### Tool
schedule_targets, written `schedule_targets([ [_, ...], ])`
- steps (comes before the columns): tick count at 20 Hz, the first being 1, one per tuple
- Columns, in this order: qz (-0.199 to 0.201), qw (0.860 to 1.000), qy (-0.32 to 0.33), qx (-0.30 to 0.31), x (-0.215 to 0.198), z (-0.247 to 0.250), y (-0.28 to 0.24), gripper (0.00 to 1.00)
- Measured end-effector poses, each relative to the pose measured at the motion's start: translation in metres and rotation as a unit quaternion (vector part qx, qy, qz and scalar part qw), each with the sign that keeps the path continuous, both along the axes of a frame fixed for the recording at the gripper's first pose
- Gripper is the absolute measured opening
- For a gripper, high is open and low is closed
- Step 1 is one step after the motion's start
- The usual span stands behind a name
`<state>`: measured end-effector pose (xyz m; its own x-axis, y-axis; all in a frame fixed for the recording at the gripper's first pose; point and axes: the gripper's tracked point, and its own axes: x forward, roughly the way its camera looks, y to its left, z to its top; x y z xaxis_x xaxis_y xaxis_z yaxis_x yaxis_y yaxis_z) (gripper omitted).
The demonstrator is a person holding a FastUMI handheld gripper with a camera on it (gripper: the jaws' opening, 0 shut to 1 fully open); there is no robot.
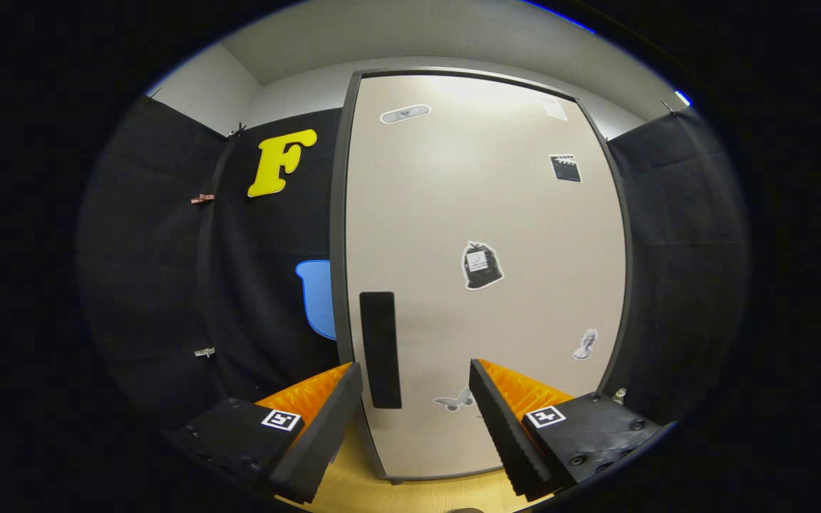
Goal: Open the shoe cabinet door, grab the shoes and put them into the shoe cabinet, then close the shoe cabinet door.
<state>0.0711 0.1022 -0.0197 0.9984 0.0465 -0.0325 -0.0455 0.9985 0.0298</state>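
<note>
In the gripper view, the shoe cabinet (482,278) is standing upright in the middle of the frame, and its beige door (510,214) is closed inside a dark grey frame. A black vertical handle (380,349) is sitting on the lower left part of the door, close to the left edge. Several stickers are lying on the door surface: a dark bag-shaped sticker (482,266) near the centre, a clapperboard sticker (566,169) at the upper right, a pale oval sticker (405,113) at the top, a small grey figure sticker (585,344) at the lower right, and a butterfly sticker (455,402) at the bottom.

The gripper (416,399) is pointing at the lower part of the door, and its fingers are standing wide apart, holding nothing. The handle is showing between the two fingers, nearer to the left one, and beyond the tips. I cannot tell if any finger is touching the door.

The cabinet is resting on a light wooden floor (353,488) at the bottom of the frame. Black cloth (168,285) is hanging on both sides of the cabinet.
</note>
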Motion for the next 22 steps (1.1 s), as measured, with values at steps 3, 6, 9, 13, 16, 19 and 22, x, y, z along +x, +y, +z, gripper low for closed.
schedule_targets([
  [3, -0.002, 1.000, -0.003, -0.001, 0.016, -0.003, 0.010, 0.98],
  [6, -0.007, 1.000, -0.001, -0.002, 0.033, -0.008, 0.017, 0.98],
  [9, -0.016, 1.000, -0.001, -0.003, 0.047, -0.012, 0.018, 0.88],
  [13, -0.025, 1.000, 0.008, -0.007, 0.062, -0.019, 0.020, 0.82],
  [16, -0.023, 1.000, 0.006, -0.010, 0.066, -0.020, 0.027, 0.62],
  [19, -0.033, 0.999, 0.002, -0.020, 0.068, -0.016, 0.023, 0.54],
  [22, -0.035, 0.999, 0.009, -0.014, 0.064, -0.015, 0.023, 0.36],
])
